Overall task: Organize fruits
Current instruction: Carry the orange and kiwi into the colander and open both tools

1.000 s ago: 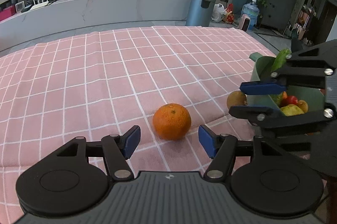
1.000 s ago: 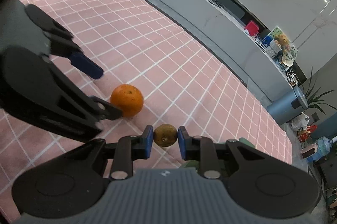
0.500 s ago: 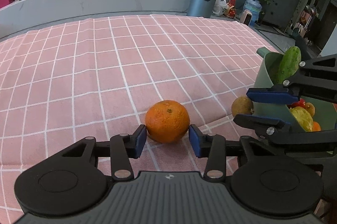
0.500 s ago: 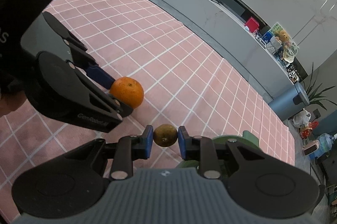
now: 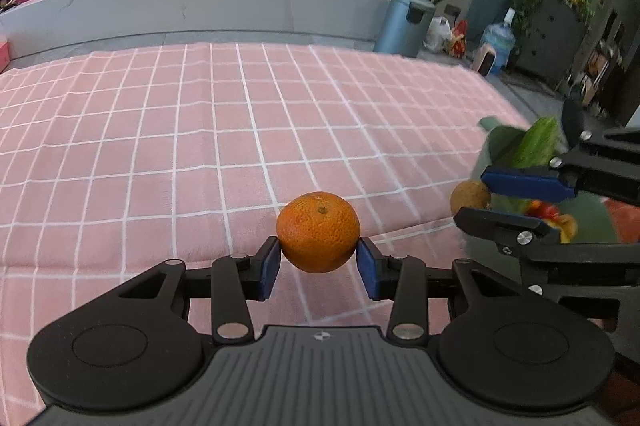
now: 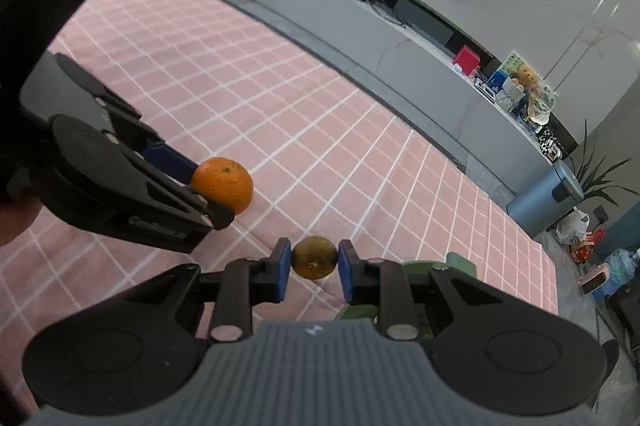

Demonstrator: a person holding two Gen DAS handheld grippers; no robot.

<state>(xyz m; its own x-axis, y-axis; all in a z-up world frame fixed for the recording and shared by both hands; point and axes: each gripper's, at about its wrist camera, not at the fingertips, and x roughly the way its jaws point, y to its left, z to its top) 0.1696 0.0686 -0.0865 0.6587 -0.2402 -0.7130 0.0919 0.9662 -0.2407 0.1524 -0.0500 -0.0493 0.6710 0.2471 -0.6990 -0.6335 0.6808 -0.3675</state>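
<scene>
Carrying both catches to the green basket (image 5: 596,222) gently: left gripper (image 5: 319,268) fingers pinching the orange (image 5: 318,232), right gripper (image 6: 314,270) fingers pinching the small brown fruit (image 6: 314,257), no extra squeeze.

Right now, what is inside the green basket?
In the green basket I see a cucumber standing up, plus something red and orange. The right gripper covers the rest.

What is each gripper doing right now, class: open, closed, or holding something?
Left gripper: closed on the orange.
Right gripper: closed on the small brown fruit.
</scene>
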